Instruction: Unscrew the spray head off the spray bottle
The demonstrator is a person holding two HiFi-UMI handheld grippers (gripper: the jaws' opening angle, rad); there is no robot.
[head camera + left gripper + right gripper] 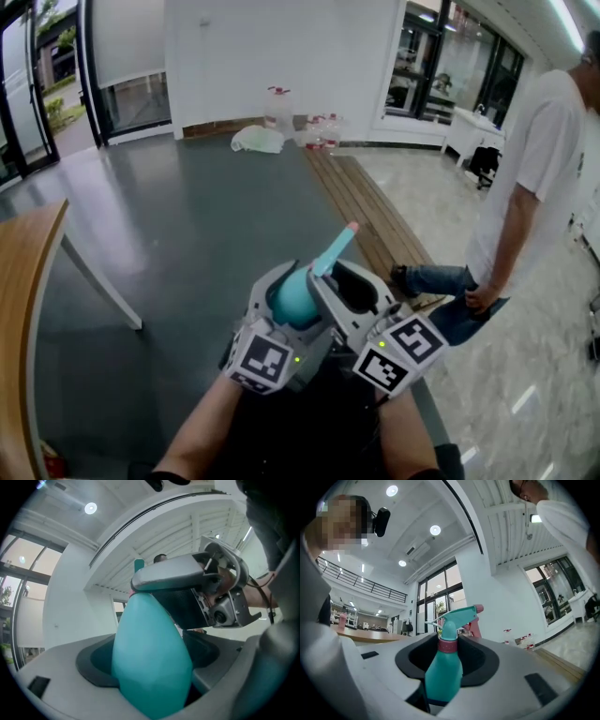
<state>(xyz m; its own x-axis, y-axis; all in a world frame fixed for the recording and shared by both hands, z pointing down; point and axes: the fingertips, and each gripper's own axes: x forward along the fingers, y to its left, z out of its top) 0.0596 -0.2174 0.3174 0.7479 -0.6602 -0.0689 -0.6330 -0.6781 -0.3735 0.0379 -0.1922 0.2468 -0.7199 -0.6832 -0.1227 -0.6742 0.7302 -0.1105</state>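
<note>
A teal spray bottle (295, 298) is held up in front of me, and its spray head (335, 248) with a pink nozzle tip points up and to the right. My left gripper (292, 286) is shut on the bottle's rounded body (150, 658), which fills the left gripper view. My right gripper (349, 286) lies close against it from the right. In the right gripper view the pink collar (448, 645) and the spray head (458, 616) stand between the black pads (480, 660). These jaws flank the neck, open, without pressing on it. The right gripper's body (206, 597) shows above the bottle.
A person in a white shirt and jeans (525, 187) stands close at the right. A wooden tabletop (23, 281) with a white leg (94, 277) is at the left. Wooden decking (361, 202) runs ahead, with bottles and a bag (281, 127) by the far wall.
</note>
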